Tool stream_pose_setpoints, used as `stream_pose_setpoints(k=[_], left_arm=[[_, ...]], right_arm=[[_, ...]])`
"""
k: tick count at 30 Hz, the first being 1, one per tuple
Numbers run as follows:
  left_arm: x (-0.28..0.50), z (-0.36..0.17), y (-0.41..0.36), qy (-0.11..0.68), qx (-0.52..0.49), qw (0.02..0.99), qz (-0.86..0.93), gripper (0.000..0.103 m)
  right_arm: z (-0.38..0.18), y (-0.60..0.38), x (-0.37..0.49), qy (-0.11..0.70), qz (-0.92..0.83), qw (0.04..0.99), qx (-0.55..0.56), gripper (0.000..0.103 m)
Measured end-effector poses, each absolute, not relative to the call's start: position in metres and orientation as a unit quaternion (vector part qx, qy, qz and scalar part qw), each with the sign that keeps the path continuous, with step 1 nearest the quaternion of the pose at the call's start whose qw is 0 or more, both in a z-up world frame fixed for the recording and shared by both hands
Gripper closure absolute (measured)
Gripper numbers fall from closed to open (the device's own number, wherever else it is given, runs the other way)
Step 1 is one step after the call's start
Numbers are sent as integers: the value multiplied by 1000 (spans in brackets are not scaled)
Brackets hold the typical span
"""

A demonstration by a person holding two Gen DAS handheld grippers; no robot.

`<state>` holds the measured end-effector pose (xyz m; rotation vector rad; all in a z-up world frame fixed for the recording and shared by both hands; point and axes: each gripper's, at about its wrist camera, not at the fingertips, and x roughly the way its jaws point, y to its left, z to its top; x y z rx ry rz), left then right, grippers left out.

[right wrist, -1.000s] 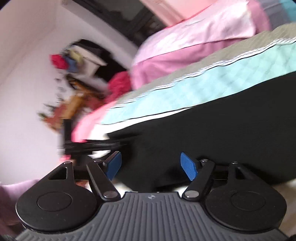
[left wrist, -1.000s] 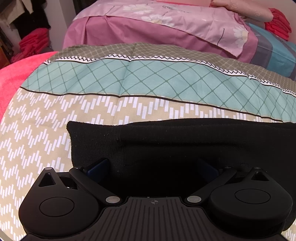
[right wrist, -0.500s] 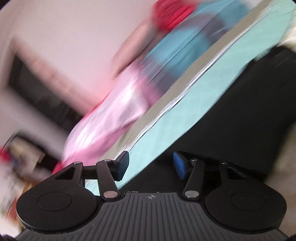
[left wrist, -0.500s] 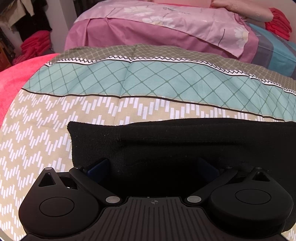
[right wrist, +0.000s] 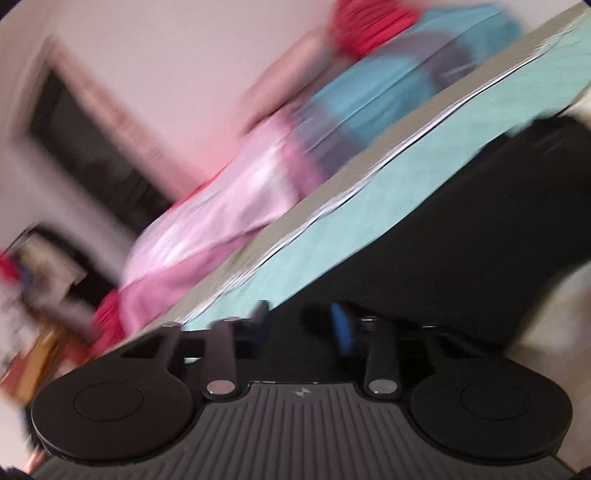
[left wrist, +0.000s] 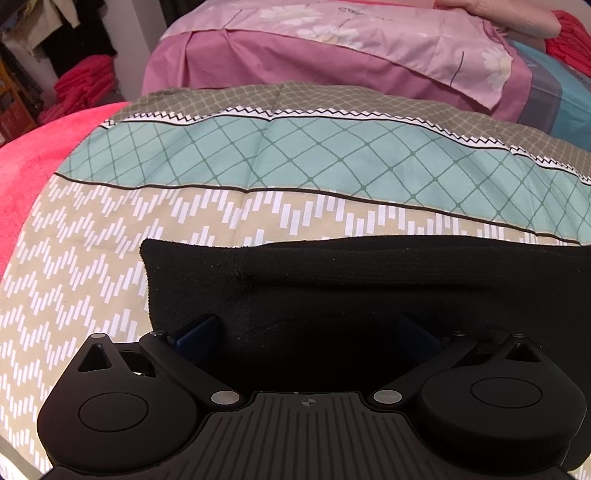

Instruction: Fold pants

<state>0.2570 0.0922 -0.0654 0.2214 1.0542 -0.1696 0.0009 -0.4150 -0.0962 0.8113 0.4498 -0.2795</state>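
Black pants (left wrist: pixel 351 288) lie folded in a long band across a patterned bedspread (left wrist: pixel 258 158). Their left end shows square and flat in the left wrist view. My left gripper (left wrist: pixel 308 328) points down onto that end, open wide, with its blue pads (left wrist: pixel 199 332) resting on the black cloth. The right wrist view is blurred and tilted. In it the pants (right wrist: pixel 461 229) run up to the right over the teal stripe (right wrist: pixel 332 236). My right gripper (right wrist: pixel 301 321) is at their near edge, jaws closing, with dark cloth between the pads; I cannot tell whether they press on it.
A pink floral quilt (left wrist: pixel 332 33) lies folded behind the bedspread. A bright pink blanket (left wrist: pixel 22 177) covers the bed's left edge. Red clothes (left wrist: pixel 85 81) are piled on shelves at the far left. A red bundle (right wrist: pixel 369 26) sits beyond the teal bedding.
The right wrist view has swung along the pants and tilted, and its jaws have narrowed from wide apart to a small gap. The left gripper and the pants' left end have stayed put.
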Motion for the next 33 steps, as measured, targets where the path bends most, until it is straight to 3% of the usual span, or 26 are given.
stream_pose_setpoints(k=[2,5,13,17,20,25,28,33], left_arm=[[257,-64,91,507,100,853,-70,0],[255,-57,89,512,90,852,-59,0],[228,-24,69,483,65,870,-80,0],[222,-19,35,468,79,874,-106,0],[217,-23,6,469,85,869,-132,0],[209,-43,-34,478,111,856,-162,0],[207,-57,-46,489,124,847,-168,0],[206,-72,-51,497,144,839,-168,0]], right_arm=[[-89,-423,1,212,-170,882,385,76],[-75,-412,0,204,-190,900,336,34],[-79,-387,-5,253,-104,907,321,33],[-80,-407,-16,238,-118,900,346,43],[-72,-426,-32,205,-179,888,371,44],[-56,-424,-52,198,-209,896,338,39],[-49,-414,-66,202,-224,897,322,29],[-60,-400,-93,222,-215,875,373,28]])
